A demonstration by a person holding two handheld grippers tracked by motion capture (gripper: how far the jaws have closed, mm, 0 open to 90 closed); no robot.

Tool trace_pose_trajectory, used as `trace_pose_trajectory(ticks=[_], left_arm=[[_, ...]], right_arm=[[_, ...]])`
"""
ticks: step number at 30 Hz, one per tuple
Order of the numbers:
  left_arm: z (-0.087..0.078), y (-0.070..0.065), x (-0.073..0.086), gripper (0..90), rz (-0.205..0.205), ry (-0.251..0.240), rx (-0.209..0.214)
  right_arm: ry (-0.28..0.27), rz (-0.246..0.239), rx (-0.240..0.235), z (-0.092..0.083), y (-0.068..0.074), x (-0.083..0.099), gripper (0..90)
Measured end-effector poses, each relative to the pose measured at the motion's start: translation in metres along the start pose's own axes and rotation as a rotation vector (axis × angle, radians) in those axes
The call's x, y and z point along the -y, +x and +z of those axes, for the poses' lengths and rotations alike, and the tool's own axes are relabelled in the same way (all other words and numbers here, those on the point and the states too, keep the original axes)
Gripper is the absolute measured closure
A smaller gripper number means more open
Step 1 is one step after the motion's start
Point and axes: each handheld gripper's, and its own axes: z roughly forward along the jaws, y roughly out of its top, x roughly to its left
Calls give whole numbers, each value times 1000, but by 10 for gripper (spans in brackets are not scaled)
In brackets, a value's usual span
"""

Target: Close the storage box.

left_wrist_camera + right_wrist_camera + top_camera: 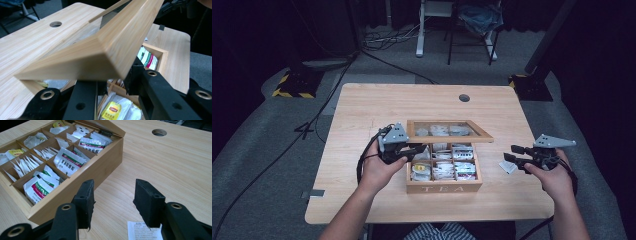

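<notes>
A wooden tea box (pixel 443 188) marked TEA stands mid-table, its compartments holding several tea bag packets (pixel 67 161). Its glass-paned lid (pixel 449 131) is raised at a slant. My left gripper (pixel 416 149) is at the box's left side. In the left gripper view the lid's wooden frame (pixel 100 52) sits between the jaws, and my left gripper (pixel 116 80) is shut on it. My right gripper (pixel 513 153) hovers open to the right of the box, low over the table. A white paper packet (pixel 144 231) lies on the table under my right gripper (pixel 113 192).
A round cable hole (pixel 464 98) is in the table's far side, right of centre. Bare tabletop (pixel 170 165) lies right of and behind the box. The table's right edge is close to the right hand. Cables and furniture legs are on the floor beyond.
</notes>
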Motion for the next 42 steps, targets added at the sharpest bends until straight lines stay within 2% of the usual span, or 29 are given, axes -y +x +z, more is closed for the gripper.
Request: trace_pose_trajectory(ticks=[3,7,10,15,20,23,36,42], left_arm=[[-5,0,4,747,-4,5,-18],[-6,1,11,752,-33,-4,29],[-4,-3,15,751,-26,5,20],[-2,-4,21,751,-51,3,51],[-1,-5,28,746,-46,9,64],[0,-5,32,746,-53,7,89],[2,-8,41,733,-73,39,126],[4,-9,45,734,-75,76,141]], right_arm=[[-6,0,-5,0,1,-1,509],[-9,2,-10,0,1,-2,507],[-6,0,-13,1,1,-2,506],[-9,7,-14,0,0,-1,506],[-11,10,-12,-1,0,-1,506],[-12,10,-13,-2,0,0,507],[2,7,-16,2,1,1,507],[11,2,-18,4,1,2,506]])
